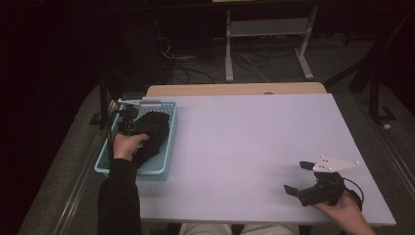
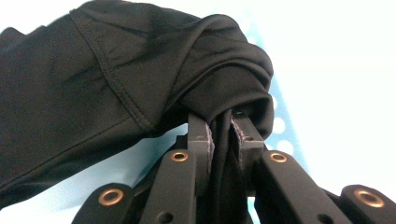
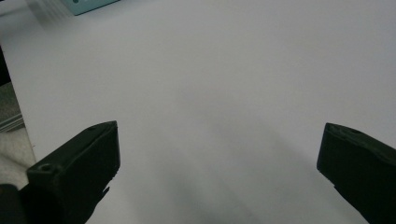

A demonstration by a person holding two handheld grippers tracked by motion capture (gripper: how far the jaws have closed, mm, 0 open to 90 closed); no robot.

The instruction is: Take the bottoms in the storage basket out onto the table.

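high view showed the left claw (image 1: 131,126) over the light blue basket (image 1: 166,161) at the desk's (image 1: 244,147) left edge, clamped on a black garment (image 1: 154,134) that lay in the basket; left gripper view showed its jaws pinched tight on a fold of the black garment (image 2: 140,70); the right claw (image 1: 299,177) rested near the desk's right front corner, jaws wide with nothing between them; no readable writing showed anywhere
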